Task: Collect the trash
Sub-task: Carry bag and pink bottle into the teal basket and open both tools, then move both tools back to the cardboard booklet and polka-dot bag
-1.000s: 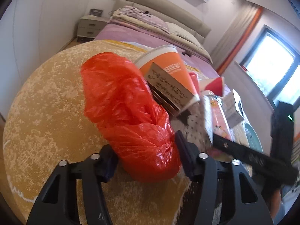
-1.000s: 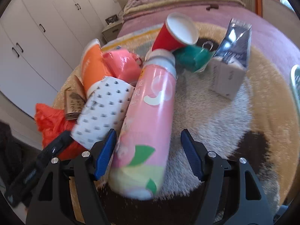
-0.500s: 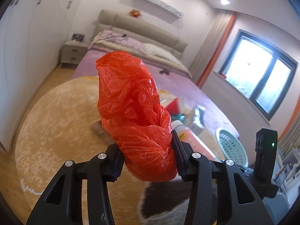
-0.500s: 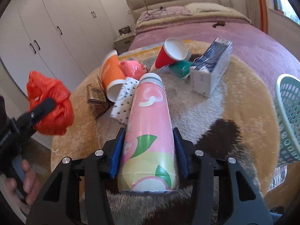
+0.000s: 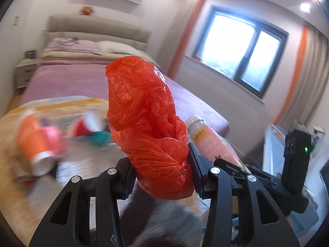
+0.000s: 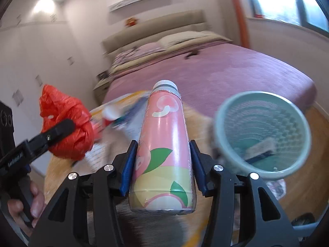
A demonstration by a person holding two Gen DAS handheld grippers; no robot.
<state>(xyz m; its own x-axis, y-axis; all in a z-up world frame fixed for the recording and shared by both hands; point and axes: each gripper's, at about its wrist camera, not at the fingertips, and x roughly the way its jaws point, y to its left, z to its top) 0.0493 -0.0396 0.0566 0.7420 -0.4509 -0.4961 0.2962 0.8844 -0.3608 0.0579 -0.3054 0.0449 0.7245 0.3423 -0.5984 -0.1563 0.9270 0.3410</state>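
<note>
1. The left gripper [image 5: 161,177] is clamped on a crumpled red plastic bag [image 5: 148,127], lifted above the round tan rug [image 5: 12,144]; the right gripper [image 6: 162,164] is clamped on a tall pink peach-printed drink bottle [image 6: 164,144] near the pale green mesh wastebasket [image 6: 261,131].
2. Risk — the bag is soft and slippery, so it could squeeze out of the jaws and drop short of the basket.
3. Risk — the bottle is smooth, tapered and held low on its body; a quick swing might tip it free.
4. Both grippers are close together and could collide over the basket.
5. Only the right wrist view shows the basket and something already inside; only the left shows the blurred orange paper cup [image 5: 39,146] and red paper cup [image 5: 86,125] on the rug.
</note>
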